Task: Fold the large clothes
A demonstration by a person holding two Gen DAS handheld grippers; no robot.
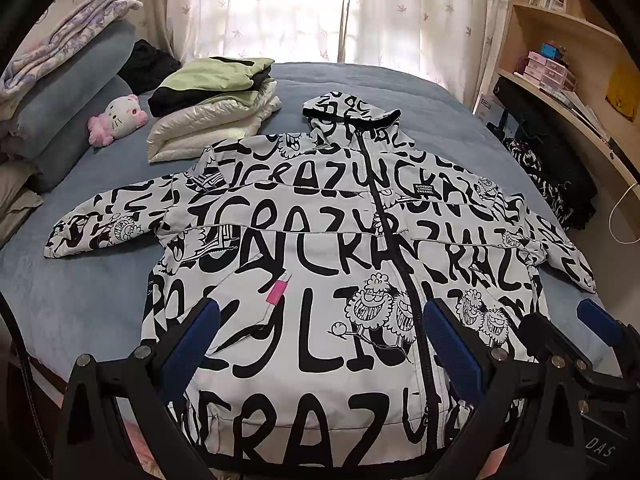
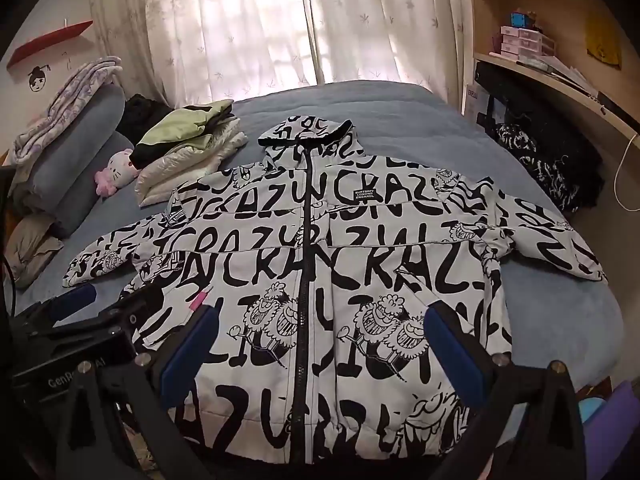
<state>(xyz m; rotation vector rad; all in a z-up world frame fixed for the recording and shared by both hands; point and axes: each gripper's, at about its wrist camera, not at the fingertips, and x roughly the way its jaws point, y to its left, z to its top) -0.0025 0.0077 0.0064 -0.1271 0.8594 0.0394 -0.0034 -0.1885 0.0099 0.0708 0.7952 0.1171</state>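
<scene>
Two grippers hang above the near hem of the jacket (image 1: pixel 320 240), and you hold both tilted down toward it; your left gripper (image 1: pixel 320 344) has its blue-padded jaws spread wide with nothing between them but the air over the jacket's lower front; your right gripper (image 2: pixel 324 344) is likewise spread wide and grasping nothing, its pads apart over the hem on either side of the zip. In the left wrist view your right gripper shows at the lower right edge; in the right wrist view your left one shows at the lower left.

The jacket lies flat, front up, on the blue bed (image 1: pixel 100 300); it is white with black lettering and cartoon figures, zipped closed, hood pointing toward the curtains (image 1: pixel 280 12), both sleeves stretched out to the sides; a small pink tag (image 1: pixel 277 292) sits by a front pocket.

Beyond the left sleeve a stack of folded clothes (image 1: pixel 212 108) rests on the bed, green and black on top of cream; a plush cat (image 1: pixel 118 118) lies beside it near the grey pillows (image 1: pixel 72 120); a dark patterned garment (image 2: pixel 548 164) sits at the bed's far right edge, below the wooden shelves (image 2: pixel 540 60).
</scene>
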